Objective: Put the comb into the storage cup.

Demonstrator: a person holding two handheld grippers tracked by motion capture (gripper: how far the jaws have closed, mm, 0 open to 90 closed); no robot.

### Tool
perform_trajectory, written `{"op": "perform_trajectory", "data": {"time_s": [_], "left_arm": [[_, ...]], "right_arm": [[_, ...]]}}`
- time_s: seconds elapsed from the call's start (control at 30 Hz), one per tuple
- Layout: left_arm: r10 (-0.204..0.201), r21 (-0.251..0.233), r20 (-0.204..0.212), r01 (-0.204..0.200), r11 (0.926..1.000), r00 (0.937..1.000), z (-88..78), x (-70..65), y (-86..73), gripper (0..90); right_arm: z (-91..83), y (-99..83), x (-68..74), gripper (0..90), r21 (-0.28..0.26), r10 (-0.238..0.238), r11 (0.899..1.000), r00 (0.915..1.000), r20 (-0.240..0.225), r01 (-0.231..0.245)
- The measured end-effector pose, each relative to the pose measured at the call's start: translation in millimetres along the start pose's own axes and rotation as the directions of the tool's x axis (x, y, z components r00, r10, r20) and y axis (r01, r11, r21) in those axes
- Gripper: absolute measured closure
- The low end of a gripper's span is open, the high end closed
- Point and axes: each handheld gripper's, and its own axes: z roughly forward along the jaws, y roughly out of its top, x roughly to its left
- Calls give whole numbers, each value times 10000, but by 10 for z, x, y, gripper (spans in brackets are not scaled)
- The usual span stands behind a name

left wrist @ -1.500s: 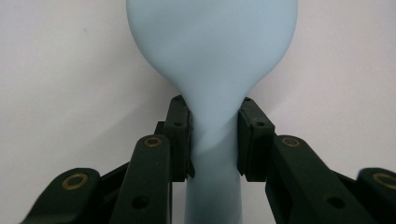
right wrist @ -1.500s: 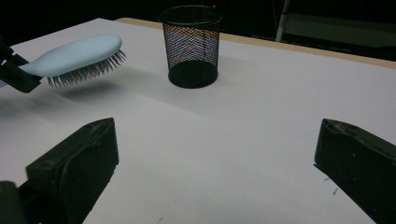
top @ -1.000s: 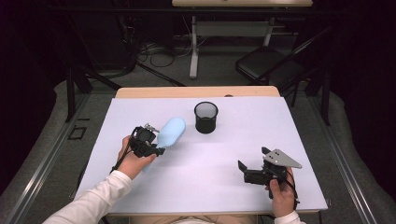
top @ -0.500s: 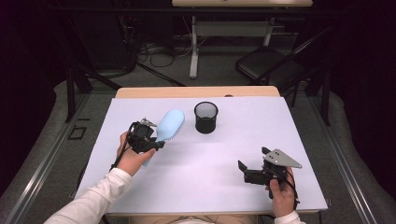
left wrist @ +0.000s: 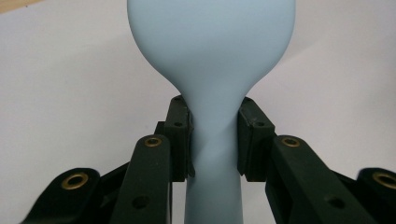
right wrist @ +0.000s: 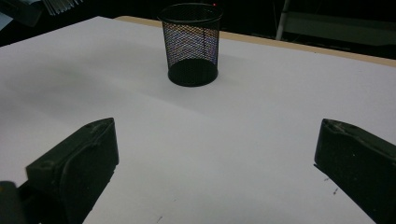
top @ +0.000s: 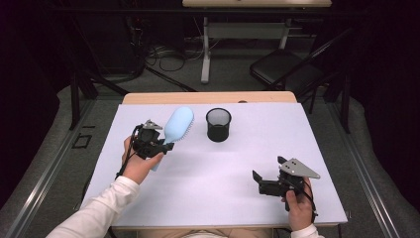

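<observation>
High view: the left hand-held gripper [top: 167, 145] is clamping the neck of a pale blue hairbrush [top: 177, 127], which is lying tilted above the white tabletop [top: 208, 183], head pointing toward the far edge and bristles facing right. A black mesh cup [top: 218, 124] is standing upright just to the right of the brush head, apart from it. The right hand-held gripper [top: 257, 179] is resting near the front right of the tabletop, its jaws standing apart with nothing between them, pointing left.

Left gripper view: the two black pads [left wrist: 180, 140] are pressing on either side of the hairbrush [left wrist: 212, 60] where the handle is narrowing below the broad head; the smooth back of the brush is facing the camera.

Right gripper view: the right hand-held gripper [right wrist: 215, 158] is showing both jaws wide apart over bare tabletop [right wrist: 215, 140]; the mesh cup [right wrist: 191, 44] is standing well ahead of them, near the far edge.
</observation>
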Motion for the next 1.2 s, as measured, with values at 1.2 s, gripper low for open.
{"op": "perform_trajectory", "data": {"time_s": [1.2], "left_arm": [[328,-2490,358,-229,9682,9988,-75,-188,393,697]], "right_arm": [[5,-4,-6,0,50,29,10000,10000,-39,-29]]}}
